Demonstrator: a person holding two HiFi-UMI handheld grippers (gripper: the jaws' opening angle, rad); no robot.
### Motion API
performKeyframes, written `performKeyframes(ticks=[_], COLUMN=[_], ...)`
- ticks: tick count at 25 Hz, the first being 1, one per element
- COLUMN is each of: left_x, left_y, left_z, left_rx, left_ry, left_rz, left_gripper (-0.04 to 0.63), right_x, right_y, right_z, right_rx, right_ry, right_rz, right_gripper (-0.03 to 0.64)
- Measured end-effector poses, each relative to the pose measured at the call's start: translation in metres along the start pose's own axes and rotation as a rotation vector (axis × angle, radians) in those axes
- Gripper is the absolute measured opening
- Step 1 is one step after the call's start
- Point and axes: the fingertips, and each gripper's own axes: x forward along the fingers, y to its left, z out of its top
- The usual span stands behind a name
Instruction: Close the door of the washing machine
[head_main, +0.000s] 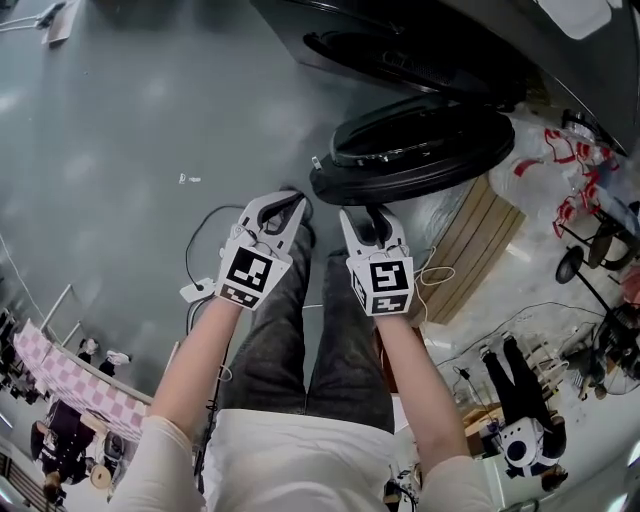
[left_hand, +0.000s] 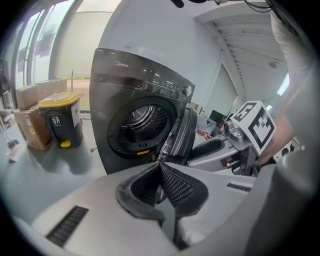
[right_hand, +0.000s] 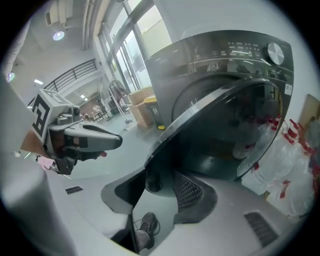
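The dark grey washing machine (head_main: 400, 40) stands ahead with its round door (head_main: 420, 150) swung open toward me. The left gripper view shows the drum (left_hand: 142, 120) and the door (left_hand: 182, 135) edge-on. My left gripper (head_main: 290, 205) hovers left of the door's rim, its jaws shut with nothing between them (left_hand: 160, 167). My right gripper (head_main: 370, 220) sits just under the rim, jaws open. In the right gripper view the door's edge (right_hand: 155, 145) runs down into the gap of that gripper (right_hand: 160, 175); whether a pad touches it I cannot tell.
A yellow-lidded black bin (left_hand: 62, 120) and cardboard boxes (left_hand: 32, 125) stand left of the machine. White plastic bags with red print (head_main: 560, 165) and a wooden board (head_main: 470, 245) lie to its right. A cable (head_main: 200, 250) trails on the grey floor beside my legs (head_main: 300, 340).
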Motion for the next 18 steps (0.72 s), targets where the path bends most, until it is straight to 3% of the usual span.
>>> performKeyframes(ticks=[7,18], left_x=[-0.009,-0.009], left_y=[0.03,0.062], left_z=[0.017,0.045], left_rx=[-0.021,-0.051], left_ry=[-0.032,-0.082], left_rz=[0.026,0.065], left_gripper=[0.009,0.009], right_x=[0.02,0.054], right_y=[-0.02,-0.048], right_z=[0.057,0.127], right_rx=[0.046,0.043], right_ry=[-0.096,-0.176], right_rz=[-0.094,-0.16], right_gripper=[0.176,0.176])
